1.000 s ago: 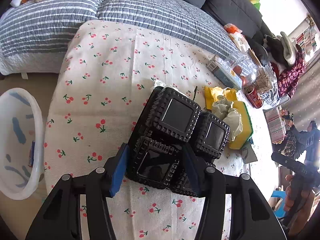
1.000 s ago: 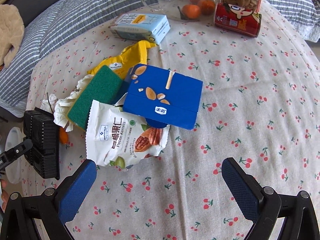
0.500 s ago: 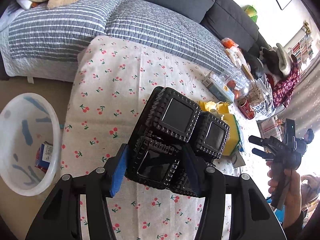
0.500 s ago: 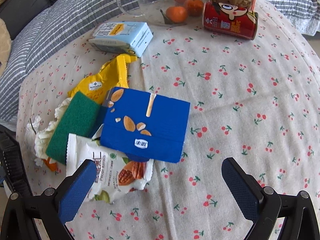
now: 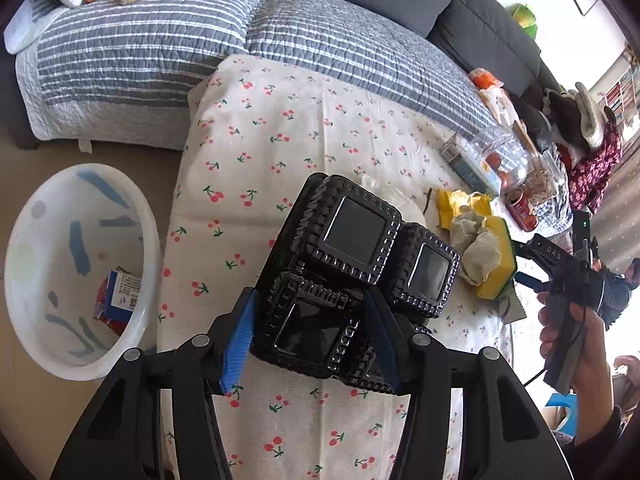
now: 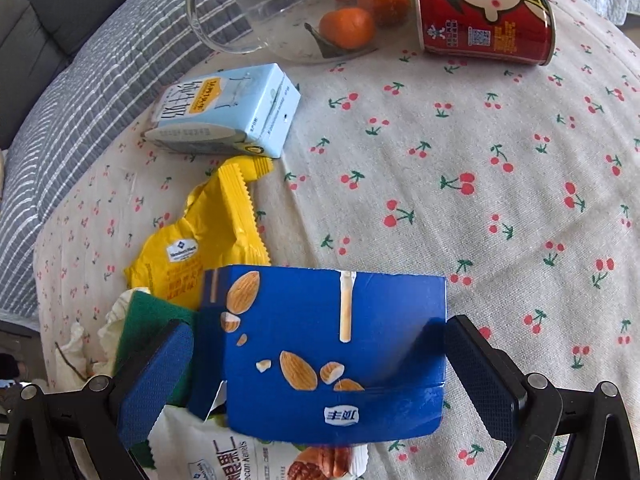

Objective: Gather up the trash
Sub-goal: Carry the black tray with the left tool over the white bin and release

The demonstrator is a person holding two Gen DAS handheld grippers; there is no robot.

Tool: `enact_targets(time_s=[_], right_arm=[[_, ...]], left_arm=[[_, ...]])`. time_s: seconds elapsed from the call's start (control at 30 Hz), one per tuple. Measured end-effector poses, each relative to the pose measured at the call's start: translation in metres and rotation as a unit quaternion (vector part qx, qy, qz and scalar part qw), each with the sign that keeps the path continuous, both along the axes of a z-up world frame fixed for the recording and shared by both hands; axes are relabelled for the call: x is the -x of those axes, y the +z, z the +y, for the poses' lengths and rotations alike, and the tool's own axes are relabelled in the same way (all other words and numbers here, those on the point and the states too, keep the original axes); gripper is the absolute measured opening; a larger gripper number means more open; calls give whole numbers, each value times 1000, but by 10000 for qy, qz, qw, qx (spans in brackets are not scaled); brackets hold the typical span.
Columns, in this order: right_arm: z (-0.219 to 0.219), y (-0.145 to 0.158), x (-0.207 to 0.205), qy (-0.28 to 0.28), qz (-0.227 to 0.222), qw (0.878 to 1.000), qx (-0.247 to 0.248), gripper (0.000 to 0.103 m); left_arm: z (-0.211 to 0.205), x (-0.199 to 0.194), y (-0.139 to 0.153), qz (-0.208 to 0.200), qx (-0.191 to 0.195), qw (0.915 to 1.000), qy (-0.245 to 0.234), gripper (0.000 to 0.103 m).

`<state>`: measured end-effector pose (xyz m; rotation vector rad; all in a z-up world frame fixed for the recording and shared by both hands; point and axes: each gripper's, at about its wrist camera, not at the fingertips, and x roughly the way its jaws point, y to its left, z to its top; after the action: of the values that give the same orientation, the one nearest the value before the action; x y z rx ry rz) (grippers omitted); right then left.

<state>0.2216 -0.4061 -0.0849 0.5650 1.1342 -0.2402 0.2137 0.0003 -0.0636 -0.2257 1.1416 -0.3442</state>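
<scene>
My left gripper (image 5: 308, 312) is shut on a black plastic snack tray (image 5: 352, 236) with square pockets and holds it above the cherry-print tablecloth (image 5: 280, 128). A white basin (image 5: 32, 280) stands on the floor to the left with a wrapper (image 5: 120, 292) inside. My right gripper (image 6: 318, 332) is open and low over the trash pile. Its pads stand either side of a blue almond box (image 6: 384, 308), apart from it. Under the box lie a white pecan bag (image 6: 248, 456), a green sponge (image 6: 152, 320) and a yellow wrapper (image 6: 200, 236).
A pale blue milk carton (image 6: 228, 112), a tipped glass bowl (image 6: 224, 20) with oranges and a red can (image 6: 484, 24) lie at the far side of the table. Crumpled tissue (image 6: 72, 344) sits left of the sponge. A striped sofa cushion (image 5: 160, 40) borders the table.
The right gripper has dropped toward the blue box, which now lies between its fingers. The left gripper has drawn the black tray back from the pile; more of the basin shows.
</scene>
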Motion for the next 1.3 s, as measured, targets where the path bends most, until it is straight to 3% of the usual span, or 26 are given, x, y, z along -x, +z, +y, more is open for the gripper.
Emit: enact_targets(time_s=[0.3,0.63,0.87,1.07,1.3], right_arm=[[-3,-13,1,40,431,9978,495,102],[-22,-1,21,43,199,9993,317,92],[-19,35,36,103,-112,9994,296,92],[7,67,41,366,-496,9974,372,92],[73,87,40,994,-835,9911,281,92]], left_arm=[[8,4,-6,109,-103,9999,56,57],[19,7,5,-16,31,9998,180,57],[41,9,13,-114,132,9989,433,57],[69,11,20,-218,201,9967,760,57],[114,17,23,-347,42,9900,1364,57]])
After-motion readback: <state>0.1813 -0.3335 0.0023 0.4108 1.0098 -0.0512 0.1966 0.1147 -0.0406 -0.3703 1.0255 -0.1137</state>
